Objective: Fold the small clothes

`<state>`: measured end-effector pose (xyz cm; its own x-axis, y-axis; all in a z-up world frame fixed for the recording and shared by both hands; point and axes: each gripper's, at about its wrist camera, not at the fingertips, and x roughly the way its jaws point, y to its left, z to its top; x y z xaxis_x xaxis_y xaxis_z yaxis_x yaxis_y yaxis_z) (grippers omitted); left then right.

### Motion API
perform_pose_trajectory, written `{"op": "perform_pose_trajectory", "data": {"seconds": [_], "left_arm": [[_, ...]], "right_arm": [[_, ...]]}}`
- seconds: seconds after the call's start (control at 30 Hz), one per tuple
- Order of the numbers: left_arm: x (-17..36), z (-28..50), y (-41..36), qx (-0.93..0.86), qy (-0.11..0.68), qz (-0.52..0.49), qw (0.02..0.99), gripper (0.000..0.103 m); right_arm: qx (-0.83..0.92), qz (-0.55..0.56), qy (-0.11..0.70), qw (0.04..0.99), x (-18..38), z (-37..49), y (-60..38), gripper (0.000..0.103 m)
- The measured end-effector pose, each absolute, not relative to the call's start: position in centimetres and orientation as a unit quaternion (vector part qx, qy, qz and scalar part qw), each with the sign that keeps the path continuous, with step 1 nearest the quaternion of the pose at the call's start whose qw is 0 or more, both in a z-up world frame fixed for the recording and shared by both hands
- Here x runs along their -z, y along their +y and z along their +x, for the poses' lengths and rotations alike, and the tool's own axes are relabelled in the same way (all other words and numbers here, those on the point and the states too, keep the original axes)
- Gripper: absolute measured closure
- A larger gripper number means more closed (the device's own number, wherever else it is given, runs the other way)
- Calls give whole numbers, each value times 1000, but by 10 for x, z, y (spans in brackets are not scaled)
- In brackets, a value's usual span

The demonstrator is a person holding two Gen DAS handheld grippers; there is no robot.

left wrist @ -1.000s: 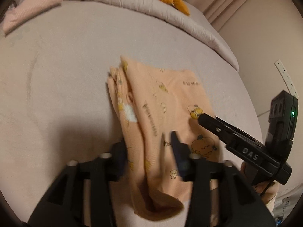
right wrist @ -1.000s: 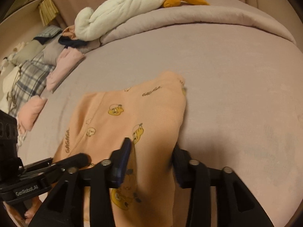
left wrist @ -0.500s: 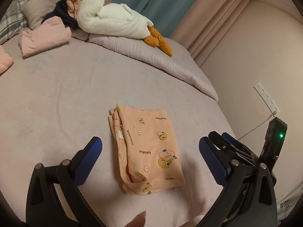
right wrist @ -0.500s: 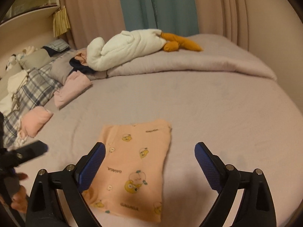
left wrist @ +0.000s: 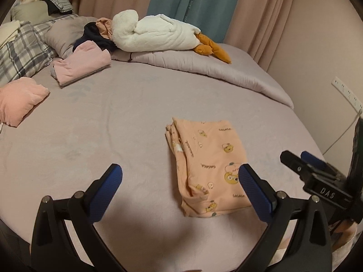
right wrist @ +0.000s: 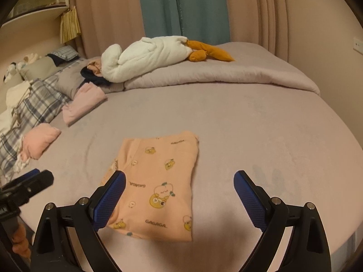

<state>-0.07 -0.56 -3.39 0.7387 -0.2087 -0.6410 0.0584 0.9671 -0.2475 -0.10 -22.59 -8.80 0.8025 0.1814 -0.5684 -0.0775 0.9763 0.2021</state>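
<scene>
Both tools are hovering with jaws spread wide, gripping nothing: the left tool [left wrist: 180, 182] and the right tool [right wrist: 179, 189] are touching no cloth. The peach printed garment [right wrist: 158, 185] is lying folded flat on the bed [right wrist: 261, 131], just ahead between them

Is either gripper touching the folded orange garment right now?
Apart. In both wrist views, the left gripper and right gripper are open and raised above the bed, holding nothing; the garment lies flat, folded.
</scene>
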Motion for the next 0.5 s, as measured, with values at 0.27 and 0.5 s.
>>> {"op": "perform_pose_trajectory", "data": {"seconds": [0.27, 0.5], "left_arm": [[43, -4, -10, 65, 368, -87, 924, 1], [45, -4, -10, 66, 376, -82, 921, 1]], "right_arm": [[-85, 89, 301, 946, 87, -7, -220, 8], [-74, 86, 302, 946, 90, -6, -218, 8]]}}
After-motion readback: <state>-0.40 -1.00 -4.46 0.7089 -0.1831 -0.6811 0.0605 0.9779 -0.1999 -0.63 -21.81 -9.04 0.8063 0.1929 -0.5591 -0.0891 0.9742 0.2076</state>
